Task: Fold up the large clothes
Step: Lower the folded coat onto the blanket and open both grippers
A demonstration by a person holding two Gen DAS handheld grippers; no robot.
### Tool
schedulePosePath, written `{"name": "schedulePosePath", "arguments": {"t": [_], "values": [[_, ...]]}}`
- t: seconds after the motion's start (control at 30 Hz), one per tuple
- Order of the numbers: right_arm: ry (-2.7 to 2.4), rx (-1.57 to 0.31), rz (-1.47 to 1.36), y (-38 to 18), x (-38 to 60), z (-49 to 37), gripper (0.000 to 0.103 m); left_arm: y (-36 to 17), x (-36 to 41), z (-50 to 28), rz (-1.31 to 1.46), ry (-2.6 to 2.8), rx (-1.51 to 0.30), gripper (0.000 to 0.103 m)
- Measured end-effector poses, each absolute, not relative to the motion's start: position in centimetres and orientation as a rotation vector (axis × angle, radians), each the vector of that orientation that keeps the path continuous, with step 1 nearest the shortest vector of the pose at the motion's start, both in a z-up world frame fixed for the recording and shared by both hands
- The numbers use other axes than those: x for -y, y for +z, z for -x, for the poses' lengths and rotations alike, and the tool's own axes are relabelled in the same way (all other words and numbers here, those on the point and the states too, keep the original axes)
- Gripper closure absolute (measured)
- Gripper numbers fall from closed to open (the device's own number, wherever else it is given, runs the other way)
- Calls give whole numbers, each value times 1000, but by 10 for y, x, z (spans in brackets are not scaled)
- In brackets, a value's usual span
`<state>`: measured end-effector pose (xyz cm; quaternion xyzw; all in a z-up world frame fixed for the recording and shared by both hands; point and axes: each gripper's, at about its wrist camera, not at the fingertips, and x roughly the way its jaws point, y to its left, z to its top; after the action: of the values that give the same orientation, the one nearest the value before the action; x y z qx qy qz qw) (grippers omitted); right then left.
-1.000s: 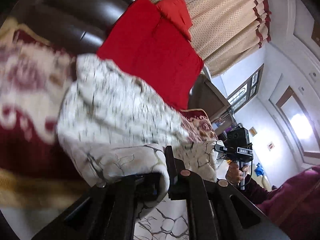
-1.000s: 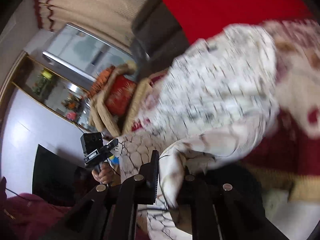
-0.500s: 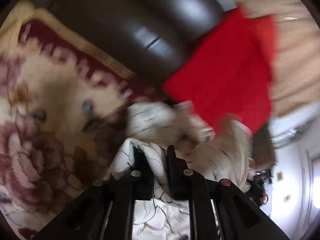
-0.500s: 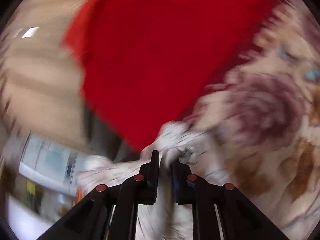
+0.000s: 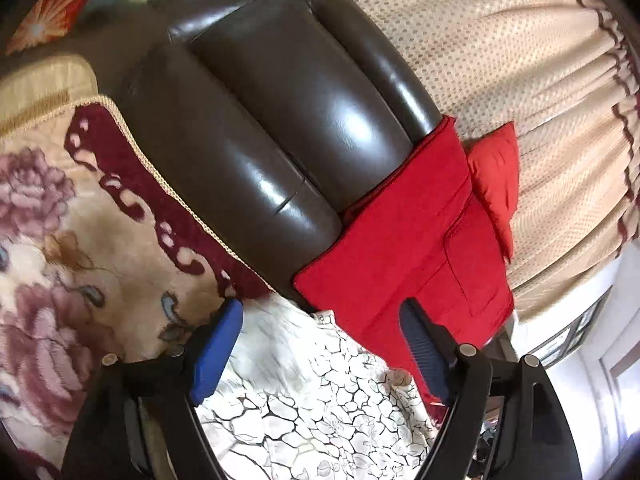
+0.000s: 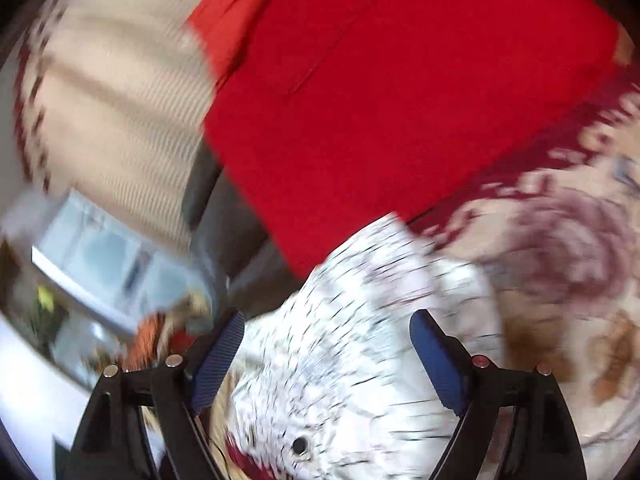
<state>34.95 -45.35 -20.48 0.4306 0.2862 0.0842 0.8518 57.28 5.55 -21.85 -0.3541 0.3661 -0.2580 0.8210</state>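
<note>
A white garment (image 5: 320, 392) printed with a black crackle pattern lies on a floral blanket (image 5: 60, 248) spread over the seat of a dark brown leather sofa (image 5: 280, 120). The left gripper (image 5: 320, 312) stands over the cloth with its blue-padded jaws wide apart, having just been opening; the fabric lies below and between them, and the pads do not press on it. The right gripper (image 6: 326, 320) is likewise spread, its jaws also just opened, with the garment (image 6: 360, 320) bunched beneath and between them, free of the pads; that view is blurred, and a dark button and a maroon trim show on the cloth near the lower edge.

The blanket is cream with mauve roses and a maroon scrolled border edged in gold cord. A red cushion (image 5: 408, 256) leans against the sofa back, touching the far edge of the garment in the left view, and a smaller red pillow (image 5: 496, 176) sits just behind it. Beige dotted curtains (image 5: 520, 60) with maroon trim hang behind the sofa. In the right view the red cushion (image 6: 400, 100) fills the upper frame, with the curtains (image 6: 112, 100) and a pale glazed cabinet or window (image 6: 108, 256) to the left, too smeared to tell which.
</note>
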Motion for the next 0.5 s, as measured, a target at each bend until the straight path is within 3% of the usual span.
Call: {"name": "schedulePosePath", "arguments": {"t": [0.17, 0.23, 0.4, 0.5], "values": [[254, -793, -788, -224, 392, -411, 21, -225, 8, -558, 520, -685, -908, 22], [224, -865, -751, -239, 379, -432, 29, -240, 35, -560, 459, -692, -960, 22], [-106, -901, -704, -276, 422, -460, 69, -294, 66, -601, 335, -469, -1117, 22], [-289, -810, -862, -288, 479, -435, 70, -312, 52, -620, 386, -350, -1139, 22]]}}
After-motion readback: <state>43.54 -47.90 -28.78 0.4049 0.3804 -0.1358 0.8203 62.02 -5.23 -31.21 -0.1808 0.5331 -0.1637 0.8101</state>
